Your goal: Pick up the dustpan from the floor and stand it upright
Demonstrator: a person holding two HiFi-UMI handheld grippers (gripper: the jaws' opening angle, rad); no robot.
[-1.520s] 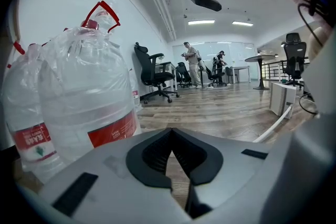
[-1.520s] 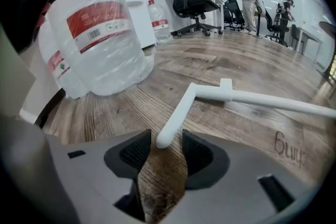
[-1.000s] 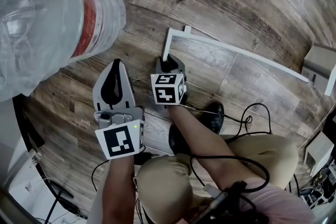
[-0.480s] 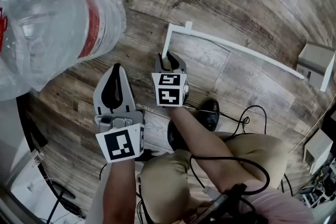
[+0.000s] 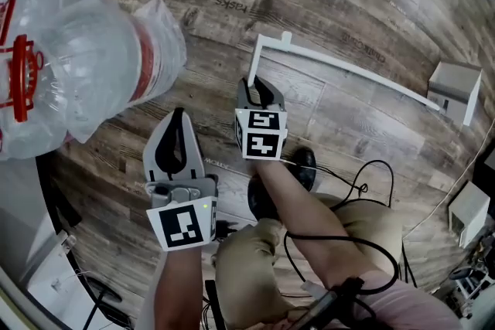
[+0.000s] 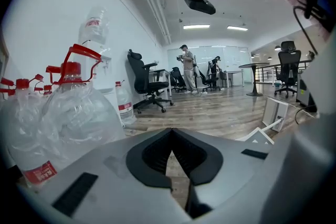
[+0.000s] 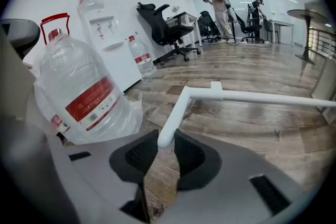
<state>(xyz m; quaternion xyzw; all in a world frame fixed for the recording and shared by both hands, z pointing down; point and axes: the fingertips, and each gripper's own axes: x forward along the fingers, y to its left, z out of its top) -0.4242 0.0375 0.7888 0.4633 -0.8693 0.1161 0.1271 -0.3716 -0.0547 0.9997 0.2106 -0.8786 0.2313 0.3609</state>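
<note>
The dustpan lies on the wood floor, its white pan (image 5: 452,89) at the far right and its long white handle (image 5: 348,69) running left to a bent end. My right gripper (image 5: 253,83) is shut on the tip of that bent end. In the right gripper view the handle (image 7: 252,97) runs away to the right, and its tip is pinched between the jaws of the right gripper (image 7: 166,139). My left gripper (image 5: 177,113) hovers to the left, shut and empty; its jaws meet at the tips in the left gripper view (image 6: 171,131).
A large clear water bottle (image 5: 85,66) with a red label stands close on the left, also seen in the right gripper view (image 7: 79,97). A water dispenser (image 7: 107,34) and an office chair (image 7: 165,29) stand behind it. Black cables (image 5: 363,174) trail by the person's shoe (image 5: 302,162).
Both grippers have drifted slightly right in the head view as the view shifted. The right gripper has stayed on the handle's tip, and the left has stayed shut.
</note>
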